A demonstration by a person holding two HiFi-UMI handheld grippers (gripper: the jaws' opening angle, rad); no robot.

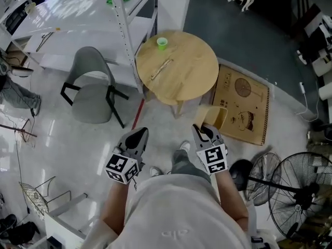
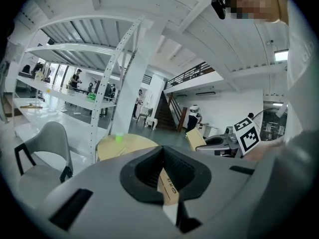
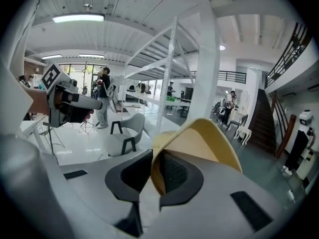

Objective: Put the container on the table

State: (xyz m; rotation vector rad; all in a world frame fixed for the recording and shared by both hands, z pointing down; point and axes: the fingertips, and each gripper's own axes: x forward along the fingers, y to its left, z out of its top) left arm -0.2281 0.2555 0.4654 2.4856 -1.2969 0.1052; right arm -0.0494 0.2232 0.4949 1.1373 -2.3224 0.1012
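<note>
In the head view my right gripper (image 1: 203, 131) is shut on the wall of a tan open container (image 1: 212, 116), held in the air near the round wooden table (image 1: 179, 71). The right gripper view shows the container's rim (image 3: 199, 143) pinched between the jaws of that gripper (image 3: 158, 176). My left gripper (image 1: 139, 135) hangs beside it at the same height. Its own view shows its jaws (image 2: 164, 176) closed on a thin tan printed strip (image 2: 168, 183). A small green cup (image 1: 162, 43) and a thin stick (image 1: 161, 69) lie on the table.
A grey chair (image 1: 93, 84) stands left of the table, next to a white perforated shelf post (image 1: 126, 35). A wooden board (image 1: 244, 105) lies on the floor to the right, with two fans (image 1: 301, 185) at the lower right. White benches (image 1: 78, 14) stand far left.
</note>
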